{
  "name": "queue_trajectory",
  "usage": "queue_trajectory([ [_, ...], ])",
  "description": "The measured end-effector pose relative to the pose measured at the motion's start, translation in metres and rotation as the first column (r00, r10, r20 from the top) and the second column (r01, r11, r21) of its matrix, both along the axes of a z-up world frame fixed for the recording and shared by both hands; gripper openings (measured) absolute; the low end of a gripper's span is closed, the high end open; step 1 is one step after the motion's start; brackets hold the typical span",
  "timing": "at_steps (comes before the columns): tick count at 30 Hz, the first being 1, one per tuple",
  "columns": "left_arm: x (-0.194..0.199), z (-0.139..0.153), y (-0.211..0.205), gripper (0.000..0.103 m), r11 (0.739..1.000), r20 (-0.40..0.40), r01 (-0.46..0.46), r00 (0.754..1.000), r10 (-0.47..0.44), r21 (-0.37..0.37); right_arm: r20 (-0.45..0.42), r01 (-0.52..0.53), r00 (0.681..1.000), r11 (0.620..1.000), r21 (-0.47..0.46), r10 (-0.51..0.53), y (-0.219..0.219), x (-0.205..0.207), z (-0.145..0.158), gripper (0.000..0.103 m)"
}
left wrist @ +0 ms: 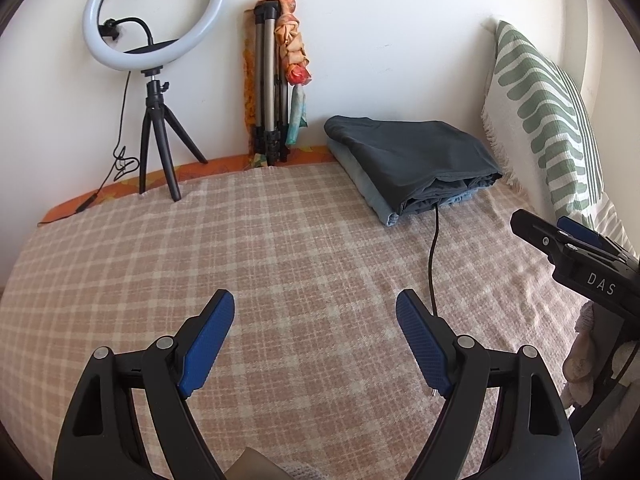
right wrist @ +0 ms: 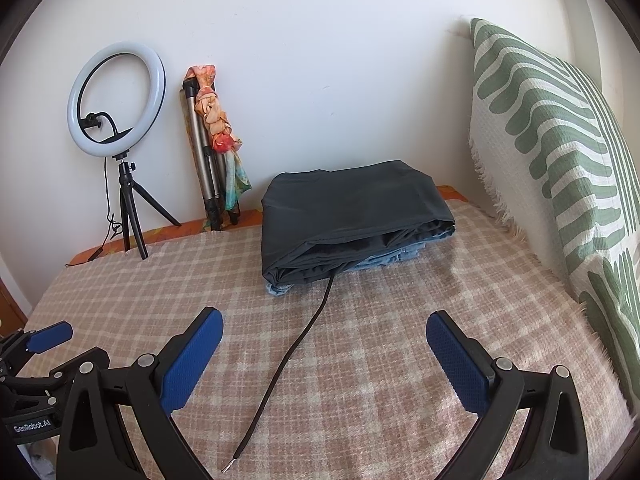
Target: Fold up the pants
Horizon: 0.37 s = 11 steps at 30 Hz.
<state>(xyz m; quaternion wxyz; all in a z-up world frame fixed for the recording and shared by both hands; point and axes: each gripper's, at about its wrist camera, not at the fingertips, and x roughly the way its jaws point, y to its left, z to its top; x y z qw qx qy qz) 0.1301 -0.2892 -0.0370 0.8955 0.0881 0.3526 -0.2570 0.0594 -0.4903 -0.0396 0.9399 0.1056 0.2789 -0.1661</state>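
Note:
Dark grey pants (left wrist: 416, 160) lie folded on top of folded light blue jeans (left wrist: 366, 190) at the back of the bed, near the wall. In the right wrist view the grey pants (right wrist: 352, 216) sit straight ahead, with the jeans (right wrist: 384, 262) peeking out beneath. A black drawstring (right wrist: 296, 350) trails from the pile toward me. My left gripper (left wrist: 316, 312) is open and empty above the plaid blanket (left wrist: 240, 248), well short of the pile. My right gripper (right wrist: 324, 332) is open and empty, over the drawstring. The right gripper also shows at the right edge of the left wrist view (left wrist: 576, 248).
A ring light on a small tripod (left wrist: 154, 40) and a folded tripod with an orange scarf (left wrist: 276, 80) stand at the back left against the wall. A green-and-white patterned pillow (right wrist: 560, 152) leans at the right. The bed's left edge is near the ring light.

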Motion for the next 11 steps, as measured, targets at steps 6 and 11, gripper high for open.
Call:
queue_trajectory([
  [6,-0.0021,0.0029,-0.0001,0.083,1.0,0.011,-0.001,1.0,0.001,-0.005,-0.004,-0.006,1.0,1.0,-0.003,0.006,0.0009,0.0006,-0.0028,0.103],
  [11,-0.0034,0.0043,-0.0012,0.083,1.0,0.016,-0.003,1.0,0.003,-0.007,-0.005,-0.007,1.0,1.0,0.003,0.007,-0.0005,0.0011,-0.004,0.103],
])
